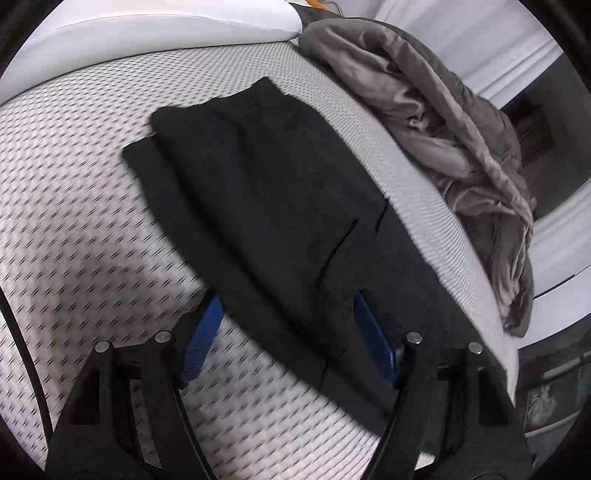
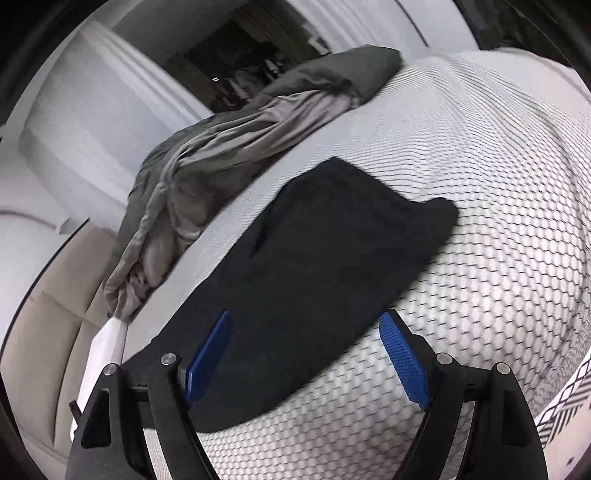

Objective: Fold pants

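Black pants point(image 1: 266, 206) lie folded flat on a white bed cover with a dark hexagon pattern point(image 1: 81, 229). My left gripper point(image 1: 286, 299) is open, its blue pads on either side of the near end of the pants, just above the cloth. In the right wrist view the same pants point(image 2: 332, 258) stretch away from the fingers. My right gripper point(image 2: 308, 319) is open above their near end, holding nothing.
A crumpled grey blanket point(image 1: 458, 140) lies along the bed's far edge, also in the right wrist view point(image 2: 229, 147). A white pillow point(image 1: 147, 33) is at the head. White wall trim point(image 2: 92, 103) and beige floor tiles point(image 2: 44, 332) lie beyond the bed's edge.
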Demonstrator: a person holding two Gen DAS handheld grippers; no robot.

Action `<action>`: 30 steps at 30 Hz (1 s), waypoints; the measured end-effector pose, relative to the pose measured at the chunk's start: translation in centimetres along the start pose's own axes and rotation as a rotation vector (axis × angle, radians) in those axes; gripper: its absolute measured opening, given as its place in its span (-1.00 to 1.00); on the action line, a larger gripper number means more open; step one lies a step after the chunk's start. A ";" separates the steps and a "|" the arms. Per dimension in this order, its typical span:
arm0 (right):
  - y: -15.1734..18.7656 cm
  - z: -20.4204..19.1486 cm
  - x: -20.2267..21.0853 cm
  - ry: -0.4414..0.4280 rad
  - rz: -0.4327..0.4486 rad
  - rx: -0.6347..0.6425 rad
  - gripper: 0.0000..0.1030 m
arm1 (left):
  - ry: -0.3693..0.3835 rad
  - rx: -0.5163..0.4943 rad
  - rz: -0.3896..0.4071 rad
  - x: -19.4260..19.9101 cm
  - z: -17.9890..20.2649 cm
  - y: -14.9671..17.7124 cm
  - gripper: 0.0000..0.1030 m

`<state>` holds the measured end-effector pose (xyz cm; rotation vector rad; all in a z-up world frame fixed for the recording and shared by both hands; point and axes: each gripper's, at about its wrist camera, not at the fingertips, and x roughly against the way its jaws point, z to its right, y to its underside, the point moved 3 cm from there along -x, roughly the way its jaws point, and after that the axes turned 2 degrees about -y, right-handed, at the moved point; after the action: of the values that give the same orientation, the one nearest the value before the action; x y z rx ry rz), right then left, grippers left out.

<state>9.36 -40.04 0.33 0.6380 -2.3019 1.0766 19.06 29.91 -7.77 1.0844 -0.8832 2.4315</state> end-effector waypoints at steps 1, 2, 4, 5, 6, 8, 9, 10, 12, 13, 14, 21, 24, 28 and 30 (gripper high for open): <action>-0.2 0.6 -0.1 0.006 -0.001 -0.022 0.62 | 0.000 0.006 0.010 -0.8 0.2 -0.4 0.25; -0.3 1.2 -0.2 0.012 -0.002 -0.042 0.62 | -0.018 0.014 0.018 -1.3 0.1 -0.5 -0.18; -0.6 2.2 -0.4 0.030 -0.007 -0.078 0.62 | -0.068 0.030 0.035 -2.1 -0.2 -0.5 -0.87; -0.6 2.9 -0.5 0.052 -0.014 -0.092 0.62 | -0.053 0.034 0.044 -2.1 -0.3 -0.7 -0.92; -0.6 3.4 -0.4 0.065 -0.018 -0.104 0.62 | -0.038 0.038 0.060 -1.5 -0.5 -0.6 -0.93; -0.8 4.2 -0.4 0.037 -0.019 -0.140 0.62 | -0.019 0.027 0.099 0.3 -0.8 -0.8 -0.94; -0.9 4.5 -0.5 0.008 -0.023 -0.159 0.62 | -0.013 0.012 0.113 1.3 -1.1 -0.8 -0.94; -1.0 4.8 -0.9 -0.046 -0.041 -0.188 0.62 | -0.012 -0.006 0.119 2.1 -1.4 -0.8 -0.94; -1.4 5.3 -1.5 -0.099 -0.048 -0.232 0.61 | -0.043 -0.021 0.132 3.1 -2.3 -0.9 -0.94; -1.8 5.3 -2.2 -0.129 -0.044 -0.256 0.55 | -0.052 -0.020 0.132 3.3 -2.7 -0.9 -0.94; -2.3 5.2 -3.0 -0.156 -0.038 -0.264 0.37 | -0.054 -0.013 0.127 3.6 -3.3 -0.8 -0.94; -2.8 4.9 -6.3 -0.093 -0.013 -0.254 -0.98 | -0.042 -0.027 0.096 3.9 -4.7 -0.4 -0.94; -3.2 4.0 -3.0 -0.070 0.053 -0.196 -0.98 | -0.037 -0.082 0.097 5.2 -4.3 0.8 -0.94; -1.3 4.9 -1.3 -0.001 -0.039 -0.132 -0.88 | -0.105 -0.152 0.086 6.1 -4.9 2.9 -0.84; -0.7 6.2 -0.8 0.020 -0.072 -0.154 -0.66 | -0.187 -0.178 0.093 6.5 -5.8 2.9 -0.43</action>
<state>8.87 -45.17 -3.21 0.6410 -2.2998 0.8588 10.15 31.85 -7.06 1.2425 -1.2093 2.2976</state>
